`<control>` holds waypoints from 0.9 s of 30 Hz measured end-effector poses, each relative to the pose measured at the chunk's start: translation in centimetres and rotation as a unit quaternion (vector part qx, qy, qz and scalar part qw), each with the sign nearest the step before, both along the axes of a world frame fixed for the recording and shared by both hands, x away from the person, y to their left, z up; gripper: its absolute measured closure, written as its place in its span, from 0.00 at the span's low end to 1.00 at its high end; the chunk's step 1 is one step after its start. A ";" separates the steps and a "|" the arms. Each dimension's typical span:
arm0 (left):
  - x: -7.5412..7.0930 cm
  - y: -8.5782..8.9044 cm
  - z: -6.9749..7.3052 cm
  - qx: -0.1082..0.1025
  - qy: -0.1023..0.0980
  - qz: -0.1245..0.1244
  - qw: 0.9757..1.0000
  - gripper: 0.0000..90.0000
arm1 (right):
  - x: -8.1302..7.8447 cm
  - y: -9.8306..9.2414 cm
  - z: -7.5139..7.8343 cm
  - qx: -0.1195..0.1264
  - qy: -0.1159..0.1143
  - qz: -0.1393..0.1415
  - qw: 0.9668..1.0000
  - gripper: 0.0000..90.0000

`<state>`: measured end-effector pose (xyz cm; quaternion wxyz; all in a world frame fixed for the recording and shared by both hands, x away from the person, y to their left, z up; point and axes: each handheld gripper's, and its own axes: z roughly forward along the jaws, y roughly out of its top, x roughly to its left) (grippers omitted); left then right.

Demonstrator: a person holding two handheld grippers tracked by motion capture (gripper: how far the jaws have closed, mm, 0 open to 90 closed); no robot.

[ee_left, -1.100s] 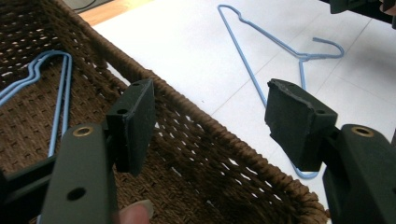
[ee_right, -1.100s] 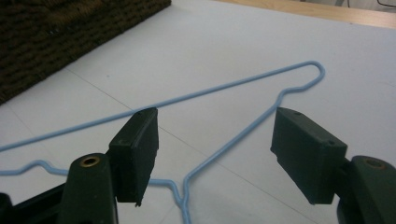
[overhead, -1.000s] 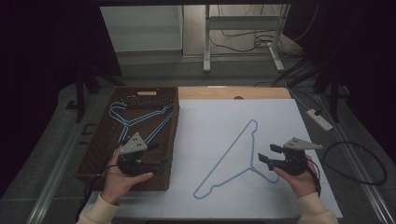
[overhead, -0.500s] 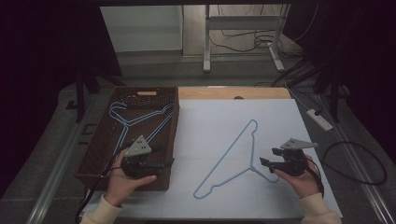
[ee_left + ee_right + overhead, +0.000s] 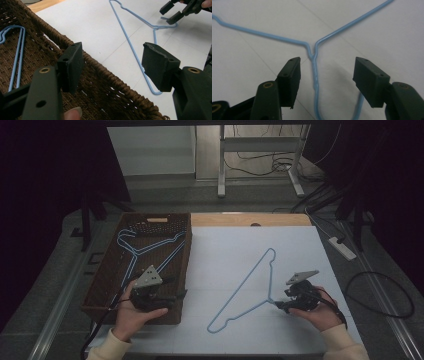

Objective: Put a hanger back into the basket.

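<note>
I see bare white table all around the blue hanger, so my right gripper has free approach. My left gripper hovers over the wicker basket; its near wall blocks a level pass.

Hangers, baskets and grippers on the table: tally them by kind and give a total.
Blue wire hangers: 3, one on the white table top, two in the basket
Wicker basket: 1
Grippers: 2, left gripper, right gripper
Total: 6
</note>
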<state>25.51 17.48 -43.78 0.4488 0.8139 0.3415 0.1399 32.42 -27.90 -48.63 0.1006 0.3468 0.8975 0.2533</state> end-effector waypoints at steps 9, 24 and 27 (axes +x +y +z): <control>0.0 -0.1 0.0 -0.001 0.001 -0.001 1.000 0.39 | 0.8 1.9 -0.3 -0.071 0.044 0.033 0.996 0.58; 0.0 -0.2 -0.1 0.000 0.002 -0.003 1.000 0.39 | 2.0 4.1 -0.4 -0.154 0.109 0.052 0.981 0.84; 0.0 -0.3 -0.2 0.001 0.002 -0.004 1.000 0.39 | 2.2 4.5 -0.4 -0.160 0.123 0.049 0.978 0.93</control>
